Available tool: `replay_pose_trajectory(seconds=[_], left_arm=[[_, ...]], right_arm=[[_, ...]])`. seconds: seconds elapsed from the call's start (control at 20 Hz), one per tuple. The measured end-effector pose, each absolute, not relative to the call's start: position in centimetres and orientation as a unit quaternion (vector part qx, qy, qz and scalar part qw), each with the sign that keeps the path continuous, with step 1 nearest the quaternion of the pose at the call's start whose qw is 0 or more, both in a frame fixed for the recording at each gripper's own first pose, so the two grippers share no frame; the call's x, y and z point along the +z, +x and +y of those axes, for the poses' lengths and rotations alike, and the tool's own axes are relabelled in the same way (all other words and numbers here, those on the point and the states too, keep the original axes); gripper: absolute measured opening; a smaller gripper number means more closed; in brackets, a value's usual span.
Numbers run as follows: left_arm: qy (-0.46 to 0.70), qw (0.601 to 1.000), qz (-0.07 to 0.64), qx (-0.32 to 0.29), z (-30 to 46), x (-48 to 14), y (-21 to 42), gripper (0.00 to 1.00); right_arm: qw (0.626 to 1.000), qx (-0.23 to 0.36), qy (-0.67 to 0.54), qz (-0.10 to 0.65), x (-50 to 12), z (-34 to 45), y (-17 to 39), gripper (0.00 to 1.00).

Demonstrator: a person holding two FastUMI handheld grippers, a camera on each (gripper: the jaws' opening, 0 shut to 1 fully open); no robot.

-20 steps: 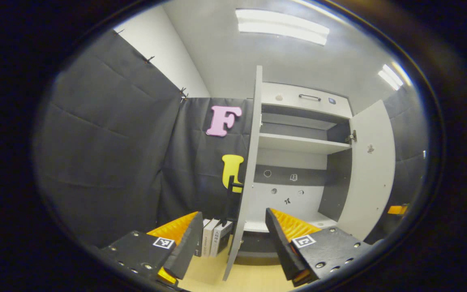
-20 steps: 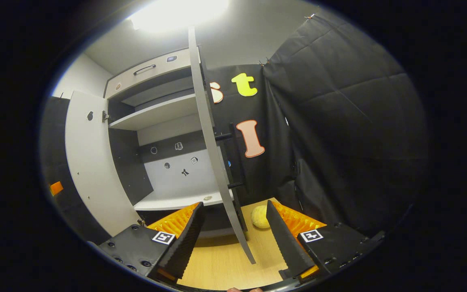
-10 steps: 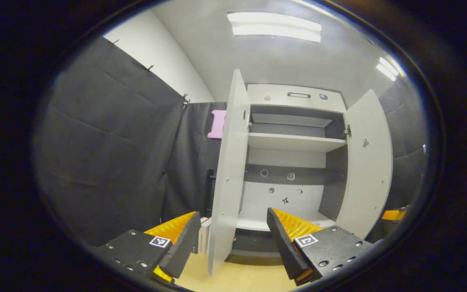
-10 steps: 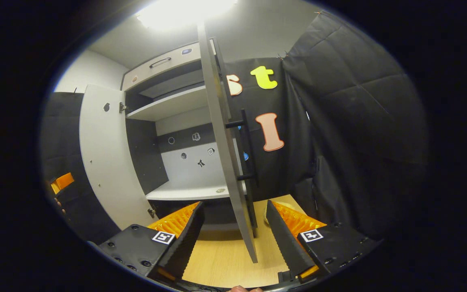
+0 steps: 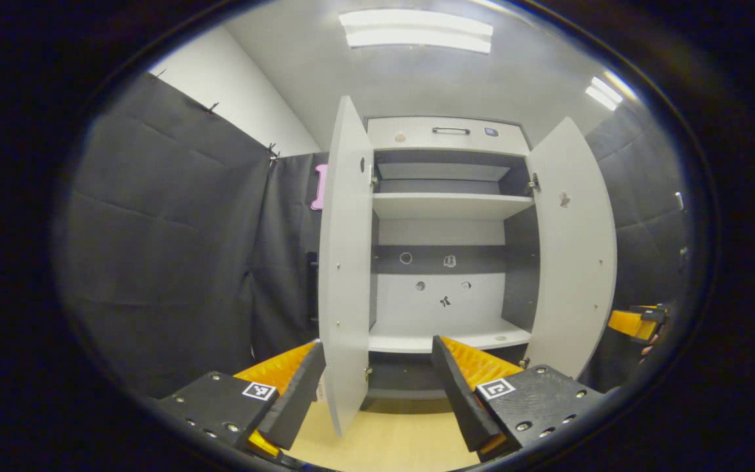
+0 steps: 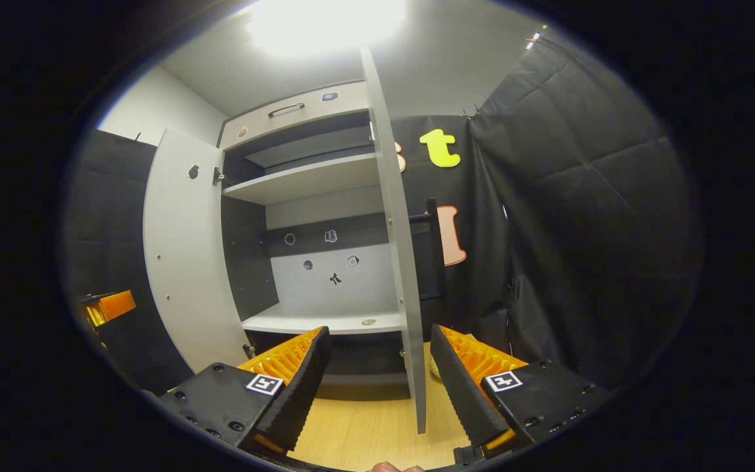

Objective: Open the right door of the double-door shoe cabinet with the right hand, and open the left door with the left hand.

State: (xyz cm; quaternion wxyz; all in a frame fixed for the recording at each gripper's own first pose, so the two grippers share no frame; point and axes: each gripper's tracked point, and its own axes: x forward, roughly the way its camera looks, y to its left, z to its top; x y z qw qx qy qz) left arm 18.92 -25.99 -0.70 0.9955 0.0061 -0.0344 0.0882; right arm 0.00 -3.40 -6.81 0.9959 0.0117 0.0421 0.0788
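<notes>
Now both doors are standing open; left gripper (image 5: 377, 387) and right gripper (image 6: 377, 380) are hovering with fingers spread, empty, best drawn straight back.

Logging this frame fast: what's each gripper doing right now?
Left gripper: open, holding nothing; the left door stands between its fingers, untouched.
Right gripper: open, holding nothing; the right door edge stands between its fingers.

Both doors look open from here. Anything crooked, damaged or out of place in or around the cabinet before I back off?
Nothing stands out. The left door and right door both stand swung open and hang straight, and the shelves sit level. The left claw and right claw are open, holding nothing.
</notes>
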Motion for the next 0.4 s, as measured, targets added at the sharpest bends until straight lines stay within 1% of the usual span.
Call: replay_pose_trajectory(seconds=[0.05, 0.25, 0.4], left_arm=[[0.003, 0.996, -0.030, 0.084, -25.8, -1.0, 18.9, 0.94], [0.000, 0.997, -0.027, 0.075, -25.0, -1.1, 19.4, 0.94], [-0.015, 0.997, -0.036, 0.071, -23.8, -1.2, 18.4, 0.94]], right_arm=[[0.996, 0.072, 0.007, 0.044, -7.0, -3.6, 0.1, 0.96], [0.997, 0.060, 0.009, 0.049, -6.9, -3.1, 0.3, 0.96], [0.996, 0.067, 0.004, 0.064, -7.3, -1.7, 0.3, 0.96]])
